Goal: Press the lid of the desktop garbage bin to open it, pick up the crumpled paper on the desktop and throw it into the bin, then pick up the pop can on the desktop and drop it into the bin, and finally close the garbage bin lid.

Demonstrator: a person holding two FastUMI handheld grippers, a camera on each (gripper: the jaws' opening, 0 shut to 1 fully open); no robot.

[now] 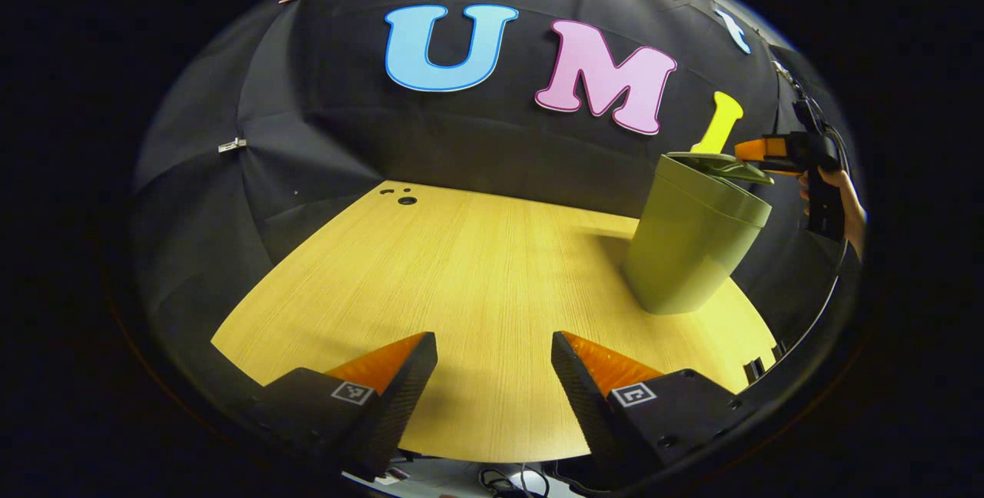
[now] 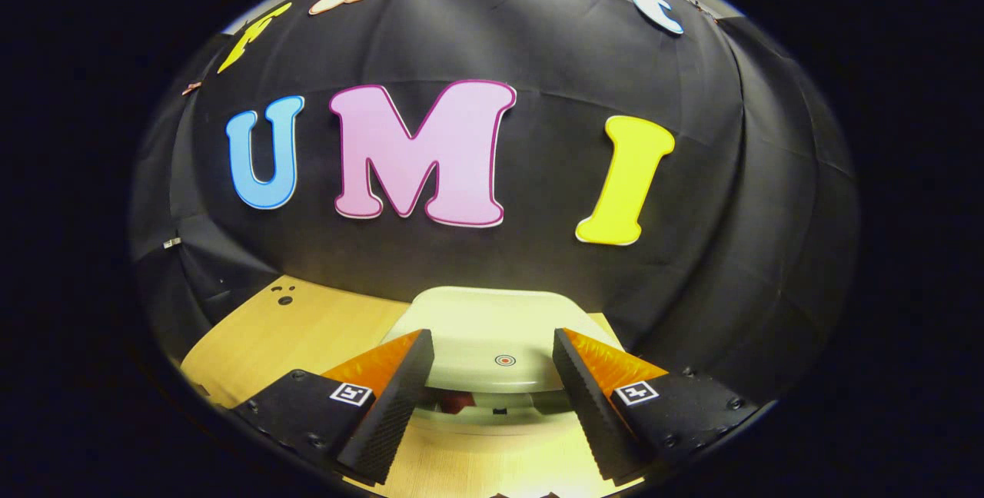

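Green bin (image 1: 692, 244) stands near the desk's (image 1: 477, 290) right edge; right gripper (image 2: 492, 375), spread wide and empty, should press its lid (image 2: 500, 333) shut squarely; left gripper (image 1: 493, 375) idles open, empty.

The left gripper (image 1: 494, 344) sits at the bottom centre of the left gripper view, jaws spread wide and level. At that view's right edge a hand (image 1: 846, 206) holds the right gripper (image 2: 493, 344), its jaws likewise parted

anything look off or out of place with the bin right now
The bin stands upright on the table, nothing spilled. Its lid sits partly raised, with something red glimpsed in the gap beneath; otherwise nothing stands out.
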